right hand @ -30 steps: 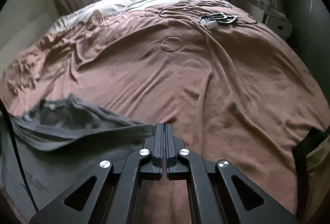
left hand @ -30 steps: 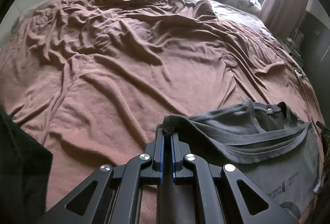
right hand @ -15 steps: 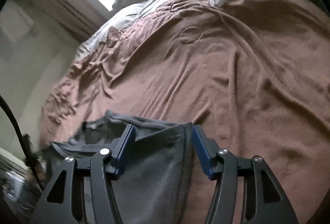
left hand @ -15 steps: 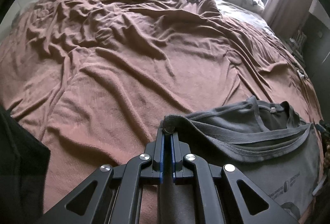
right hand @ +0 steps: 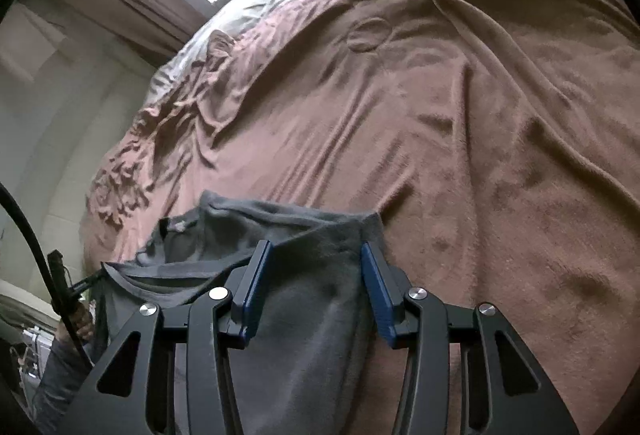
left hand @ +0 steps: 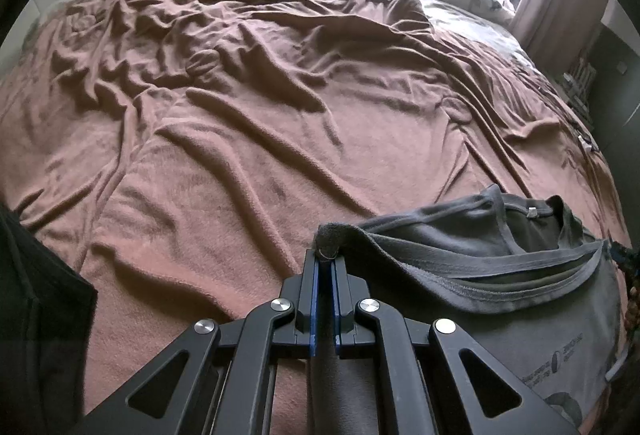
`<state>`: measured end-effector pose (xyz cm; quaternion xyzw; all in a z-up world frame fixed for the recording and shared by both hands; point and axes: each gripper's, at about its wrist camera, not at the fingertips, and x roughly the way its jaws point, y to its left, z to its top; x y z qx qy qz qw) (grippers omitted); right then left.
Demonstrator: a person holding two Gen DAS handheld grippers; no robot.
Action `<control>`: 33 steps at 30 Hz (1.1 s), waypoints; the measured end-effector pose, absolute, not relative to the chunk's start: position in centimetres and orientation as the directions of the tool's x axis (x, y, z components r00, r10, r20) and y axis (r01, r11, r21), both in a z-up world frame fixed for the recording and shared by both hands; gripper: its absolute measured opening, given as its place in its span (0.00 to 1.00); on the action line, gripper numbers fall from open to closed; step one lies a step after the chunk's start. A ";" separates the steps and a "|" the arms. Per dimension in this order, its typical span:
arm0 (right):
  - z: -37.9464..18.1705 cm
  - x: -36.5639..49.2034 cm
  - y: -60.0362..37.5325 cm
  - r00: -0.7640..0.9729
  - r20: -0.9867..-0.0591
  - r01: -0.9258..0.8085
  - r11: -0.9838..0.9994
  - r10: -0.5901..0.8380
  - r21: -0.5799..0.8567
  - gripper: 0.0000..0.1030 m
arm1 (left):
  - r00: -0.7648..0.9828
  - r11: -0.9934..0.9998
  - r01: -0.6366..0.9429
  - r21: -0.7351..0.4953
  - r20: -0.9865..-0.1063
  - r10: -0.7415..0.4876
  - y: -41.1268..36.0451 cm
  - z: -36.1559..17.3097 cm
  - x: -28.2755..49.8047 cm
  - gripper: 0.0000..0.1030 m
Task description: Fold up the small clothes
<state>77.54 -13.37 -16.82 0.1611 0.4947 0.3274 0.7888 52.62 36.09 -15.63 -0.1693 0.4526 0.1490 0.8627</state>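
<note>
On a bed spread with a rumpled brown blanket [left hand: 248, 139], the left gripper [left hand: 325, 259] angles steeply down toward the bedding, its jaws pinched tight on a bunched corner of a dark grey garment [left hand: 480, 267]. From that pinched corner the garment runs off to the right of the gripper, its banded edge drooping in a slack curve and a small printed mark showing on the flat cloth near the frame's lower right. The rest of the garment lies on the blanket, at its near right edge.

From the right wrist, the right gripper [right hand: 314, 255] tips downward and is rolled, so the blanket [right hand: 460, 107] slants across the frame. Its jaws stand part-way apart and are closing, with a fold of the grey garment [right hand: 304, 299] lying between the blue pads [right hand: 254, 287]; whether the pads yet press the cloth cannot be told. Left of the garment, a hand [right hand: 80, 319] and a grey sleeve [right hand: 56, 375] show beside a black cable [right hand: 28, 235].
</note>
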 end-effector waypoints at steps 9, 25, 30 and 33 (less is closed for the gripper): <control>-16.5 77.0 -12.4 0.287 -0.692 -0.395 0.739 0.663 0.545 0.08 | 0.545 0.896 -0.413 -0.163 -0.833 0.099 36.1 -15.8 52.6 0.05; -9.0 71.5 -13.7 0.493 -0.623 -0.456 0.790 0.608 0.410 0.01 | 0.647 0.908 -0.373 -0.189 -0.755 0.109 35.6 -9.8 50.5 0.05; -7.9 70.7 -14.1 0.543 -0.615 -0.427 0.819 0.572 0.384 0.01 | 0.657 0.903 -0.383 -0.192 -0.744 0.121 36.5 -8.8 51.5 0.05; -7.7 71.5 -13.7 0.547 -0.633 -0.413 0.834 0.548 0.366 0.01 | 0.647 0.903 -0.390 -0.183 -0.752 0.126 36.9 -9.3 53.1 0.05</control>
